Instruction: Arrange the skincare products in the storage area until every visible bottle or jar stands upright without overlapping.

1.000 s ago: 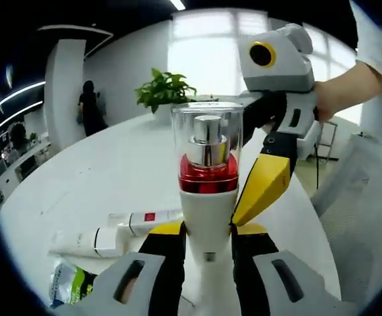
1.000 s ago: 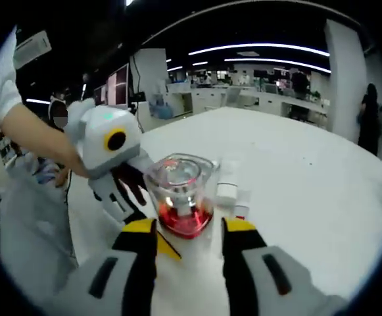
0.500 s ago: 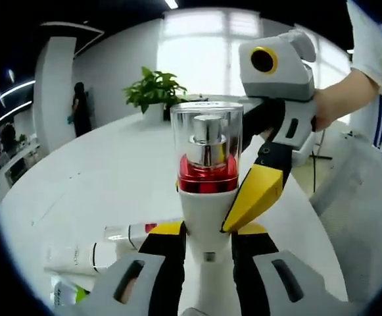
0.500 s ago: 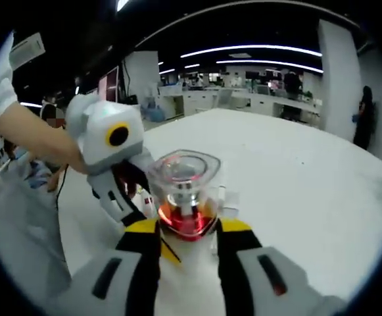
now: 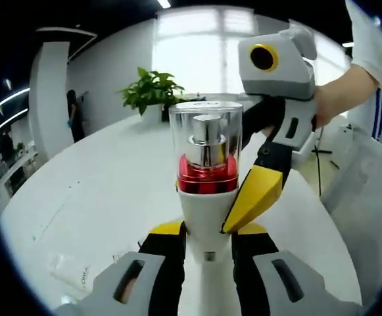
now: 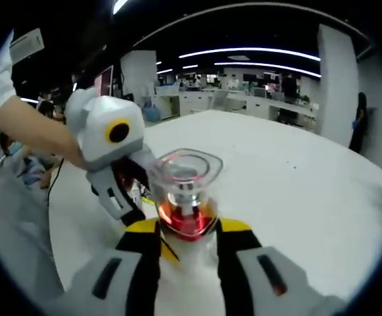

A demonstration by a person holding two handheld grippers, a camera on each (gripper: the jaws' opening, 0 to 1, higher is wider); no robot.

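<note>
Pump bottle (image 5: 206, 191): white body, red band, silver pump under a clear square cap. Held upright above white table (image 5: 105, 184), clamped at lower body between jaws of left gripper (image 5: 207, 232), yellow-tipped fingers (image 5: 166, 229) pressed to either side. Same bottle in right gripper view (image 6: 184, 197), seen from above, cap top and red collar toward the camera.

Right gripper (image 6: 185, 227): jaws closed in on bottle from both sides at red-collar level, yellow fingertips (image 6: 140, 226) touching or just beside the white body. In left gripper view, right gripper (image 5: 269, 141) coming in from right, one yellow fingertip (image 5: 253, 197) laid against bottle's side just under the red band; grey head with round yellow-ringed lens above; a person's hand (image 5: 338, 89) gripping it. In right gripper view, left gripper (image 6: 115, 161) entering from left, forearm (image 6: 33, 128) behind it.

White tube (image 5: 72, 273) lying flat on table at lower left of left gripper view, partly cut off by gripper body; label too small to read.

Background: potted plant (image 5: 152, 91) at far table edge, bright windows behind, a person standing (image 5: 71, 115) by a white column. Right gripper view: open office, ceiling light strips (image 6: 263, 51), desks far off.
</note>
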